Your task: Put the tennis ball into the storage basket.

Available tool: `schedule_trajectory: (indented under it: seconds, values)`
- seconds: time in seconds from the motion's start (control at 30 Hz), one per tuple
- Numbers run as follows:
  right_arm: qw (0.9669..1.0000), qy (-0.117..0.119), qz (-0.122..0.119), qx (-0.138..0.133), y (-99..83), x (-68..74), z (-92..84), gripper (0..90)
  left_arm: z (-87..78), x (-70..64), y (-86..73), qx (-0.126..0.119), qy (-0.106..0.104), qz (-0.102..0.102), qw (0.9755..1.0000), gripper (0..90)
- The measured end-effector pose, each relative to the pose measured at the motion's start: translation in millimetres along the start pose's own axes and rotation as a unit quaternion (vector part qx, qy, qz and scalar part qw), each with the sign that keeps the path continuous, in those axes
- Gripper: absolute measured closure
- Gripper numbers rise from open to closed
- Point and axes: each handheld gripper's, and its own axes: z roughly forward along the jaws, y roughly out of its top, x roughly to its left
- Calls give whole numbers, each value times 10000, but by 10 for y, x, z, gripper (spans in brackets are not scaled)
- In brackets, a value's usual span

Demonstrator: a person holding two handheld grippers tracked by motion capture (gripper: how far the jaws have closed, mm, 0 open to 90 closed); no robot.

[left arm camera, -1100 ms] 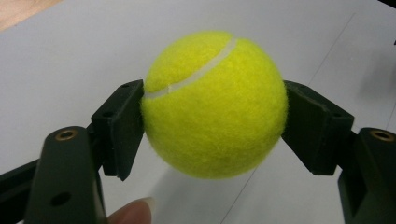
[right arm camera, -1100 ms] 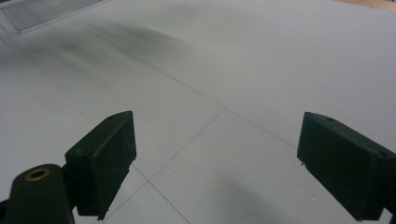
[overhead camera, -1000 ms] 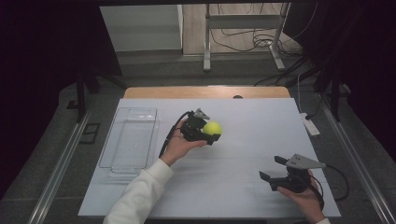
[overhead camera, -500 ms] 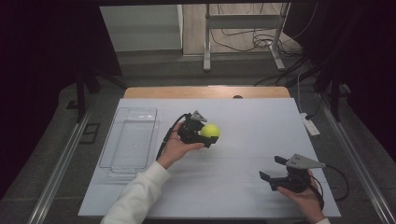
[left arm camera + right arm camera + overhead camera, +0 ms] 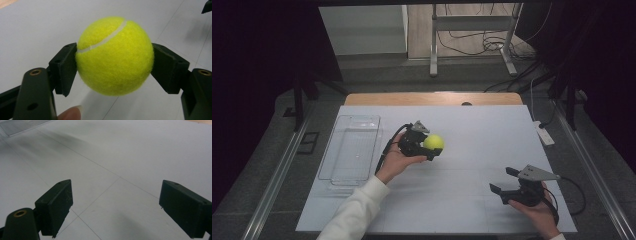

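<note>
High view gave me the whole white table [image 5: 462,200], matte and faintly gridded, with a clear ribbed plastic tray [image 5: 349,150] lying empty at its left side. My left claw [image 5: 432,146] was clamped on the tennis ball [image 5: 433,142], lifted just above the table near its middle, so I judged the pickup done and the placing, probably into that tray, not yet done. My right claw [image 5: 504,184] rested wide and idle, well apart. The fuzzy yellow ball [image 5: 115,56] bulged round between flat black pads.
</note>
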Motion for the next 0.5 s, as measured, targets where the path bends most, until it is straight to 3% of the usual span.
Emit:
schedule_trajectory:
  seconds: [0.5]
  values:
    - [10000, -10, -5, 6, -2, -1, 1, 121, -106, -1, -64, 2, 24, 49, 10000, 279]
